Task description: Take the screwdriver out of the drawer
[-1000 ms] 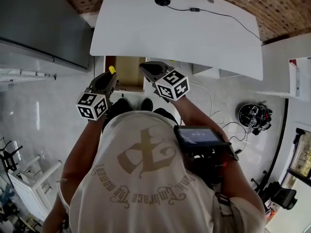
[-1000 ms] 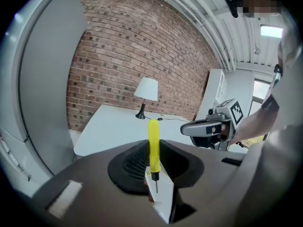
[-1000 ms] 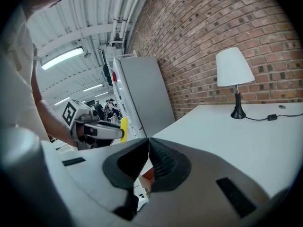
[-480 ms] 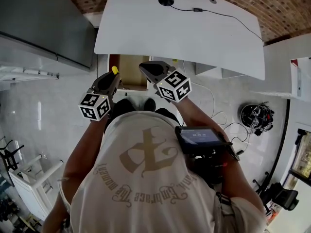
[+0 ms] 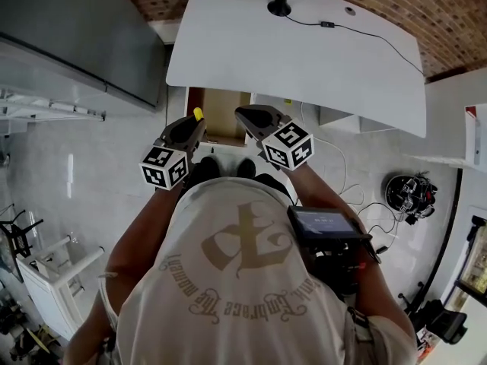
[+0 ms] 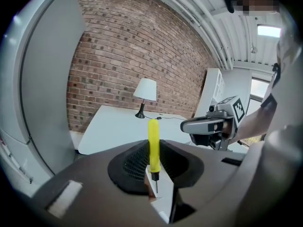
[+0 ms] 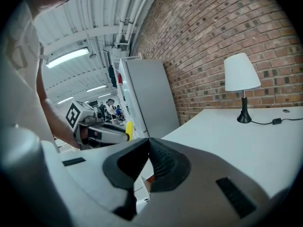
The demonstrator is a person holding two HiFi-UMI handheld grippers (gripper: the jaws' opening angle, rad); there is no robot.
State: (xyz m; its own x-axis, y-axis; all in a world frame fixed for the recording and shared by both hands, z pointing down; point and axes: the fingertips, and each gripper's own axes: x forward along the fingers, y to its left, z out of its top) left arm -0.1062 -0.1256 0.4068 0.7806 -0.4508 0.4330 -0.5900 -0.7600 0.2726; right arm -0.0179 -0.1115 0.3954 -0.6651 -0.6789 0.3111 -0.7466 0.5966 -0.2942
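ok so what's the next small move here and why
Probably carry the left claw forward over the white table and set down the yellow screwdriver it grips: it is already clear of the open drawer.

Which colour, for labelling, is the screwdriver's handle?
Yellow screwdriver handle, clearest in the left gripper view.

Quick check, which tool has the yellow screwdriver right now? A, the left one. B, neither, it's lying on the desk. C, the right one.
A: the screwdriver stands clamped between the pads of the left tool, while the right tool is shut with nothing in it.
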